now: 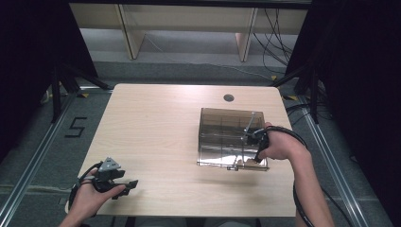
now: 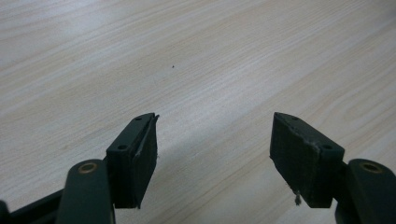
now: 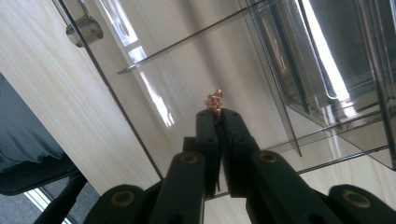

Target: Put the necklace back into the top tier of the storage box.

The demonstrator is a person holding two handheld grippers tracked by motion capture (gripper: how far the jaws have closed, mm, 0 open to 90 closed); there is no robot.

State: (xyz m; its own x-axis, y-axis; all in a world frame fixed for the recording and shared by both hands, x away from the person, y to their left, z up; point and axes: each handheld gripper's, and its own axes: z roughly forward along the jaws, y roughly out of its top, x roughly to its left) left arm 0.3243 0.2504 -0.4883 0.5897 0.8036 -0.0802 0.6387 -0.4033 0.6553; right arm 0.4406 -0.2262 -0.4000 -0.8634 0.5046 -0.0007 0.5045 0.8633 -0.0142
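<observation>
Over on the near left corner of the table point(image 1: 156, 123), the left hand point(image 1: 87, 198) rests low at the edge with the left gripper point(image 1: 124, 186) pointing inward across the wood, its grey three-cornered plate on top and its cable looping back by the wrist. In the left gripper view its jaws stand wide apart with bare pale woodgrain between them and nothing held. Across on the right, the right forearm reaches forward from the near edge, the right hand point(image 1: 279, 145) curled at the right side of a smoky clear plastic box point(image 1: 222, 120), and the right gripper point(image 1: 249, 135) pokes in over the box's open top. In the right gripper view that gripper point(image 3: 217, 112) has its jaws pressed together on a small coppery crumpled bit point(image 3: 215, 100), which sticks up just past the tips, above the box's thin clear dividers point(image 3: 187, 39); which compartment it hangs over I cannot tell. A small metal latch point(image 3: 85, 29) shows at the box's edge. The table is light wood with rounded corners and a round cable hole point(image 1: 229, 98) near the far edge. Beyond it lie grey floor, loose black cables point(image 1: 276, 33), dark drapes on both sides, and a taped mark point(image 1: 75, 126) on the floor at left.
</observation>
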